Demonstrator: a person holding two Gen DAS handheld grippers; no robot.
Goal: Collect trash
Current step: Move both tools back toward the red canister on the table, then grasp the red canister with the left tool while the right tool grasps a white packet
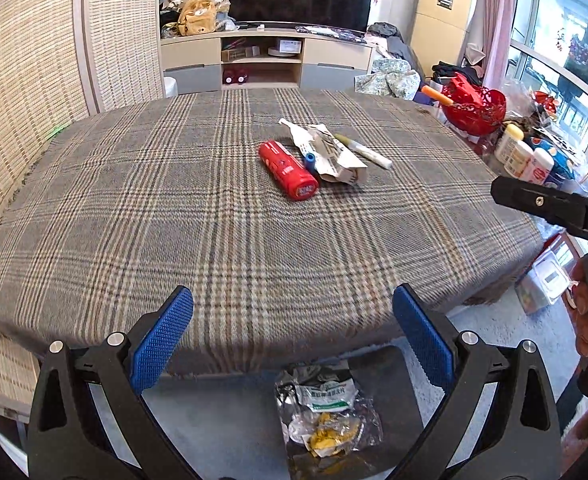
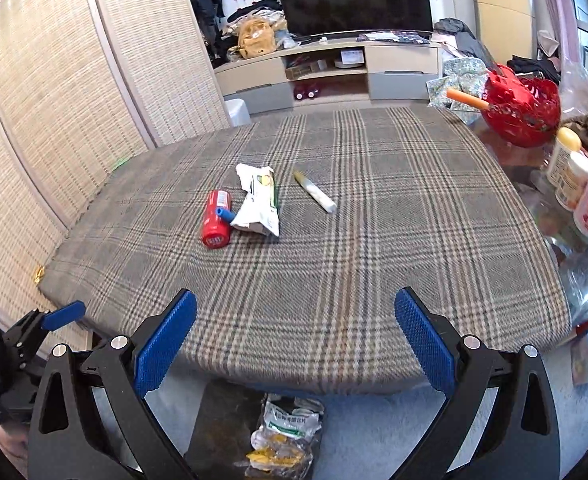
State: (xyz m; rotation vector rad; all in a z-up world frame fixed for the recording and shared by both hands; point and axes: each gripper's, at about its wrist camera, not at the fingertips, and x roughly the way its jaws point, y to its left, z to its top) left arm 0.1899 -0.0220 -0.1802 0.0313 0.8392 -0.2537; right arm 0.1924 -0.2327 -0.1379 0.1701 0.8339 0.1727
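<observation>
Nearest the lens, at 6 o'clock in both wrist views: a dark bin (image 1: 405, 396) on the pale floor, tucked against the near edge of the table, holding crumpled packets (image 1: 325, 416). Judged placement: directly below the table edge so collected items need only a short carry and drop.

Left gripper (image 1: 293, 336): jaws spread wide, blue pads apart, nothing between them. It hovers over the near table edge, above the bin. Right gripper (image 2: 295, 340): likewise wide open and empty, hovering at the near edge. In the left view its black body enters at 3 o'clock.

Remaining trash sits mid-table on the plaid tablecloth (image 1: 134, 208), at roughly 12 o'clock from the left gripper and 11 o'clock from the right:
- red can (image 2: 215, 219) lying on its side
- small blue cap (image 2: 225, 213), touching the can
- crumpled wrapper (image 2: 260, 204), just beside the can at its 3 o'clock
- white pen-like stick (image 2: 315, 193), apart from the wrapper, further toward 3 o'clock

Items clustered, all well apart from both grippers.

Judgement: task partly done; bin has contents, four pieces left. Open jaws suit a fresh reach. Can may roll when pinched.
</observation>
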